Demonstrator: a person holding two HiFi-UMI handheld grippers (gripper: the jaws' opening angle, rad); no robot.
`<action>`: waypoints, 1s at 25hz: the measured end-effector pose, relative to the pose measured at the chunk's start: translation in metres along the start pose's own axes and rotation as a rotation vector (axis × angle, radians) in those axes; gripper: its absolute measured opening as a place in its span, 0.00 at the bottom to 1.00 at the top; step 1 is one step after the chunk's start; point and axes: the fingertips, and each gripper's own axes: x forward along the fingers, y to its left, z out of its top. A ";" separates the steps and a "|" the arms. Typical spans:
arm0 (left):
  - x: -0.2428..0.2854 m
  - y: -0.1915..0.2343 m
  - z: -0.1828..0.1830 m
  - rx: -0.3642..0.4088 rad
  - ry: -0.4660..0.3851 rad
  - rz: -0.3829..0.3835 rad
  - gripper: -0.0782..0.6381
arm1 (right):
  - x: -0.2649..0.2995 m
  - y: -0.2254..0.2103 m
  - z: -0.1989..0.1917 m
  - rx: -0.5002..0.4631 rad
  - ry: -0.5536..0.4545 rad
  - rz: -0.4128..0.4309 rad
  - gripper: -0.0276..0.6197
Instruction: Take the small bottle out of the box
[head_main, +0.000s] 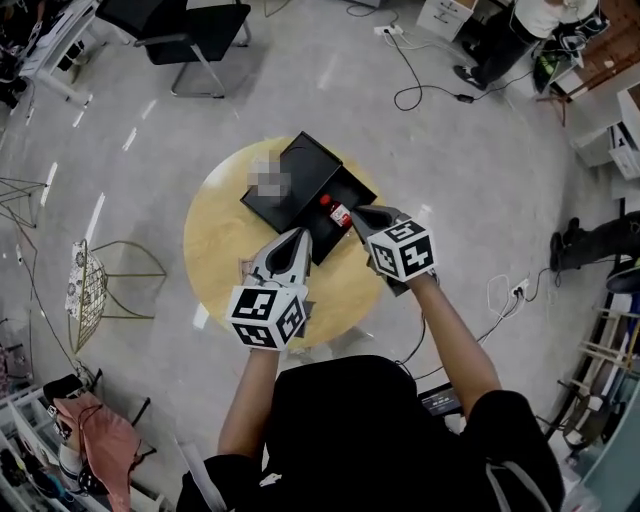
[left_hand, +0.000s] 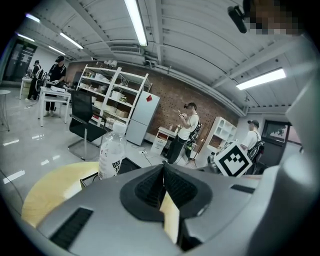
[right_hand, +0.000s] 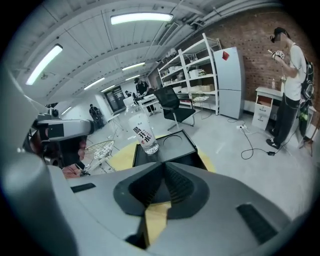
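Bench (head_main: 215, 245): round, pale yellow wood-look top. Box (head_main: 300, 155): black, matte, rectangular; flat panel with embossed ring, open recess beside it. Small bottle (head_main: 336, 211): red cap, red-white label, print too small to read; lies in recess, just beside right gripper (head_main: 353, 213) tip. Clear plastic bottle (right_hand: 141, 131): white cap, dark characters on label, upright on flat panel. Left gripper (head_main: 299, 234): grey shell, ribbed black pads. Jaws of both grippers clenched, nothing between

head view top-down, gripper views twd box (head_main: 312, 165)
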 end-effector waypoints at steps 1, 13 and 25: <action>0.005 0.003 -0.003 -0.004 0.006 0.007 0.12 | 0.007 -0.003 -0.003 -0.006 0.016 0.003 0.05; 0.024 0.035 -0.039 -0.071 0.083 0.081 0.12 | 0.078 -0.033 -0.041 -0.066 0.203 0.000 0.12; 0.023 0.055 -0.058 -0.121 0.108 0.130 0.12 | 0.126 -0.040 -0.074 -0.192 0.366 0.000 0.40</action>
